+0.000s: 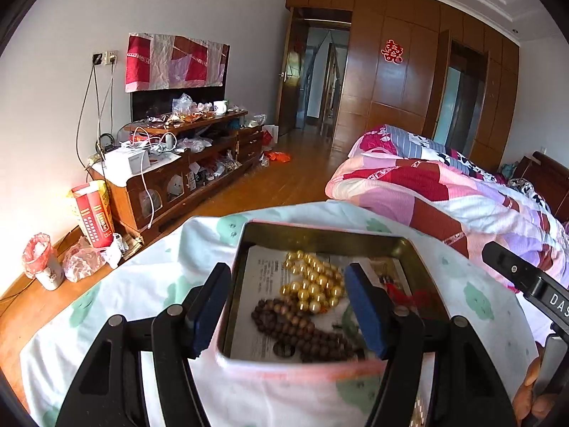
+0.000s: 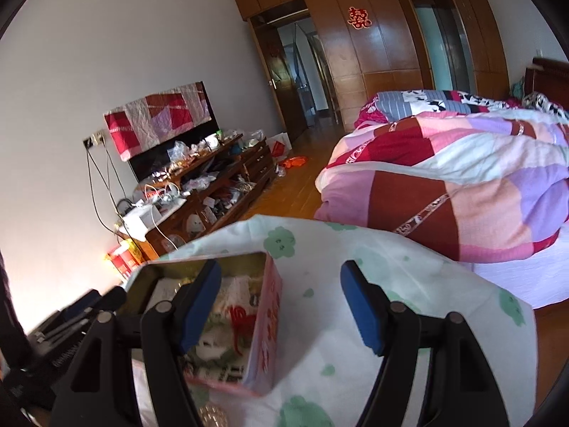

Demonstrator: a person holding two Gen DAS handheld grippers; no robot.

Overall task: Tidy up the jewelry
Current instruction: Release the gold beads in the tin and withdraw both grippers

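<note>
A pink tin box [image 1: 295, 370] with a gold inside stands open on a white cloth with green flowers [image 1: 142, 284]. In it lie a gold bead string [image 1: 314, 284], a dark brown wooden bead string [image 1: 302, 331], a red tassel [image 1: 405, 295] and printed paper. My left gripper [image 1: 288, 309] is open above the box, its fingers astride the left wall and the inside. My right gripper [image 2: 281, 306] is open over the box's right wall [image 2: 270, 320], its left finger above the inside. A gold bead piece [image 2: 213, 416] lies on the cloth in front of the box.
A bed with a pink and red patchwork quilt [image 2: 444, 185] lies to the right. A cluttered wooden TV cabinet [image 1: 185, 156] stands along the left wall. A bin [image 1: 42, 263] and bags sit on the wooden floor. The right gripper's body [image 1: 533, 284] shows at the right edge.
</note>
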